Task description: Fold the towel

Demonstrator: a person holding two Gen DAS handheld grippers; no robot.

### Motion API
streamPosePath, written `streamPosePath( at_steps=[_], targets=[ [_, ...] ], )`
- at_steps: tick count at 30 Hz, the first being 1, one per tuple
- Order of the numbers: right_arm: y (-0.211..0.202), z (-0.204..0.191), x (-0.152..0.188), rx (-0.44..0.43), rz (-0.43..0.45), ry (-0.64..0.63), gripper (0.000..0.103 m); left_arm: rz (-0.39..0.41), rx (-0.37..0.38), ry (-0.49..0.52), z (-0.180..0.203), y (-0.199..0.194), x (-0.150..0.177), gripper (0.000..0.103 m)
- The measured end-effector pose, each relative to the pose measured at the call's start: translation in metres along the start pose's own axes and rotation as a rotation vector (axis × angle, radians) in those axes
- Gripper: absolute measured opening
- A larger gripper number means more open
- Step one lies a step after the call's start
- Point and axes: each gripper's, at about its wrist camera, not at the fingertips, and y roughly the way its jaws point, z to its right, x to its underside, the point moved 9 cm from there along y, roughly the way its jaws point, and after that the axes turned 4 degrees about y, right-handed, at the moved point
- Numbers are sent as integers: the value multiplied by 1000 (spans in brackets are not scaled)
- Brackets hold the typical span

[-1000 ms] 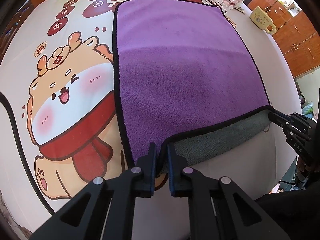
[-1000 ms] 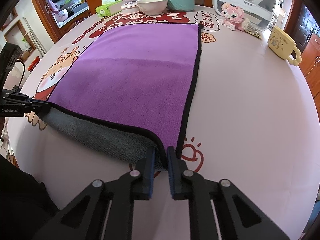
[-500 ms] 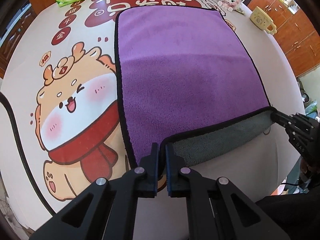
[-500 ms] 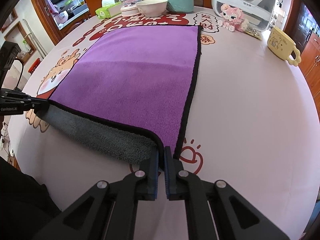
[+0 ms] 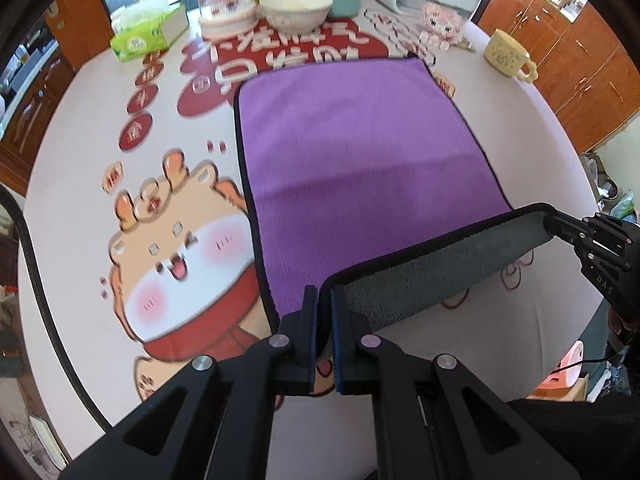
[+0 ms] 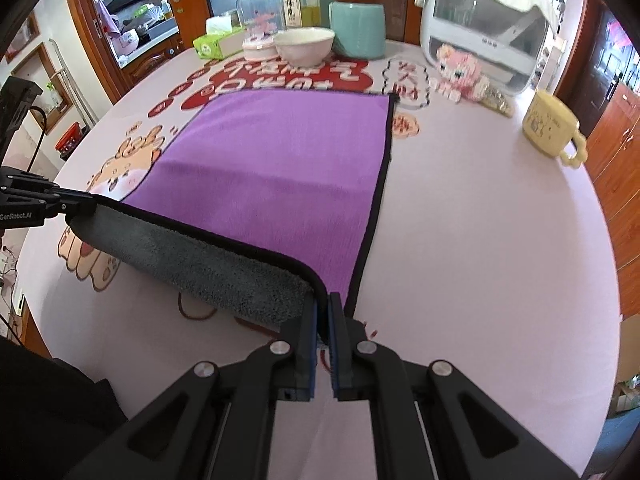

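A round table (image 6: 500, 240) covered in a pale pink cloth printed with a cartoon orange animal in a red scarf and red Chinese lettering fills both views, with wooden cabinets behind. On it lies the purple microfibre towel with black edging and a grey underside (image 5: 352, 152) (image 6: 276, 168), its far part flat on the cloth and its near edge lifted clear of the table, so the grey underside shows as a sagging band between the two tools.

The left gripper (image 5: 325, 308) has its black fingers pressed together on the near left corner of the towel. The right gripper (image 6: 323, 312) pinches the near right corner in the same way, its jaws closed with the black hem between them. Each gripper appears at the side of the other's view, clamped on its own corner.

Along the far rim stand a white ceramic bowl (image 6: 304, 45), a green tissue box (image 5: 148, 38), a teal canister (image 6: 358, 28), a pink block figure (image 6: 456, 69), a white appliance (image 6: 484, 36) and, off to the right, a pale yellow mug (image 6: 550, 130).
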Motion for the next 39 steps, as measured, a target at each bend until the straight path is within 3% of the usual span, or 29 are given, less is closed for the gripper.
streamPosePath(
  at_steps=[8,18,27,39],
  targets=[
    [-21,5,-47,44,88,-35,4,98,-24,34,-8,-32,-49,4],
    [-24,17,-108,83,179,-64,4,198,-52,59,-26,-42,-118,4],
    [2,31,-166,86,232,-55,4,213,-62,48,-51,-12,-167,4],
    [74,46,-207,55,215,-13,5,188,-16,-39,-77,60,-196,5]
  ],
)
